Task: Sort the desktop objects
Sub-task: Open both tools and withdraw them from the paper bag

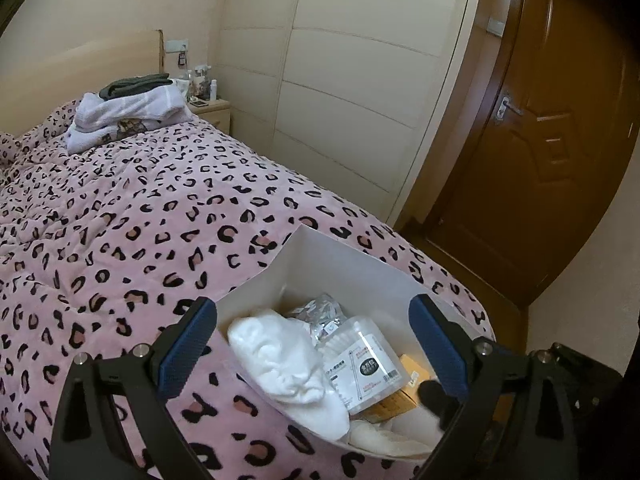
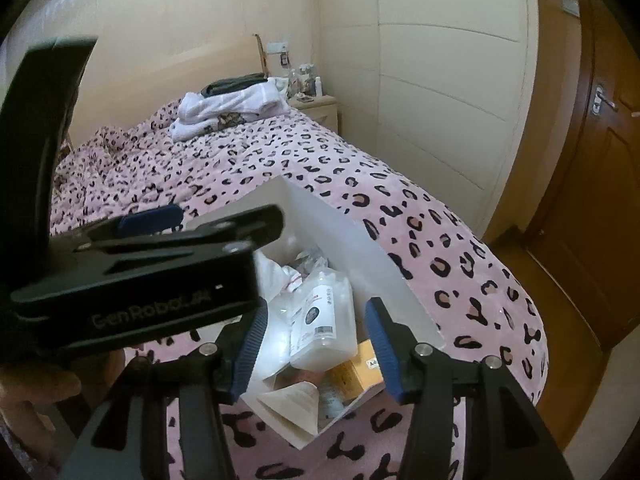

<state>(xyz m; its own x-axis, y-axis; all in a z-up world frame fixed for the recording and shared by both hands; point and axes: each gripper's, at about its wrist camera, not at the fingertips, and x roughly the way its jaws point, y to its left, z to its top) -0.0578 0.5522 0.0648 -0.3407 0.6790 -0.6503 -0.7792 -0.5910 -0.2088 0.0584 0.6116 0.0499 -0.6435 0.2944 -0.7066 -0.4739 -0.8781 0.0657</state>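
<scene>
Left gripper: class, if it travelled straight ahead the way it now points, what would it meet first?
Most likely the contents of the white box: the open left gripper frames the crumpled white cloth and the clear cotton swab tub. Depth is unclear, so which of the two comes first is uncertain.

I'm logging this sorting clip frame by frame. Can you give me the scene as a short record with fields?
setting: bed with pink leopard-print blanket
container: white box resting on the blanket near the bed's corner
box contents: white cloth, clear cotton swab tub, silver foil packet, orange carton
left gripper: open, over the box, holding nothing
right gripper: open, over the box, holding nothing
background: folded clothes by the headboard, wardrobe, wooden door
</scene>
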